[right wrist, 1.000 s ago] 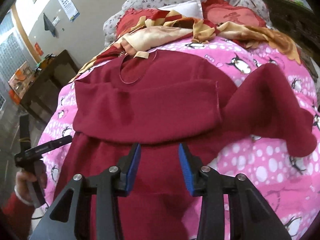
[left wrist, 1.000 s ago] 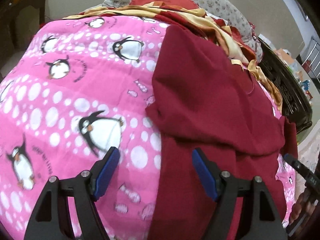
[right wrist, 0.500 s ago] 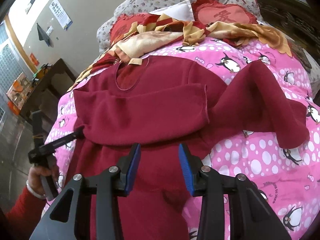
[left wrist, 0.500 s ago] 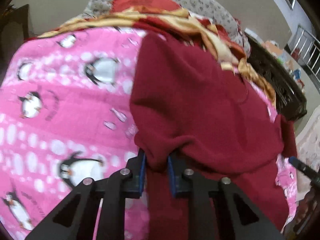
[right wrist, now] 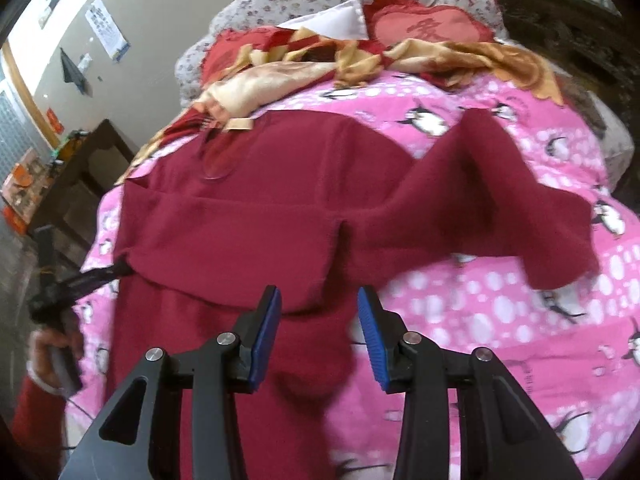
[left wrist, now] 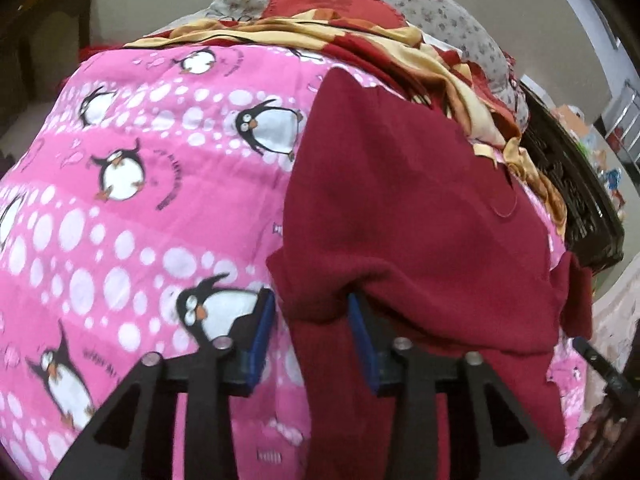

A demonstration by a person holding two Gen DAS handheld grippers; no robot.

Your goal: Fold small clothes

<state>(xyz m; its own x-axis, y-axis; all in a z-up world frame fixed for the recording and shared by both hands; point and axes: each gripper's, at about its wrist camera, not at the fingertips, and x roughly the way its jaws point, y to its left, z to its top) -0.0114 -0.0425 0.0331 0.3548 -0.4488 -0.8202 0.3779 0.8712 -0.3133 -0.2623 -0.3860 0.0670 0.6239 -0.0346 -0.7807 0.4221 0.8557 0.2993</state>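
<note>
A dark red sweater (left wrist: 408, 208) lies spread on a pink penguin-print quilt (left wrist: 120, 200). One sleeve is folded across its chest (right wrist: 232, 248); the other sleeve (right wrist: 520, 216) lies out to the right on the quilt. My left gripper (left wrist: 312, 332) stands open at the sweater's left edge, with the folded sleeve's fold bulging between its blue pads. It also shows in the right wrist view (right wrist: 80, 280), touching that edge. My right gripper (right wrist: 320, 328) is open and empty, hovering over the sweater's lower body.
A red and gold blanket (right wrist: 320, 60) and pillows (right wrist: 428, 28) are heaped at the head of the bed. A dark wooden cabinet (right wrist: 84, 172) stands left of the bed. Dark carved furniture (left wrist: 576, 208) stands on the other side.
My left gripper closed on the sweater's folded edge half a second ago and has now opened again. My right gripper stayed open and drifted slightly over the sweater.
</note>
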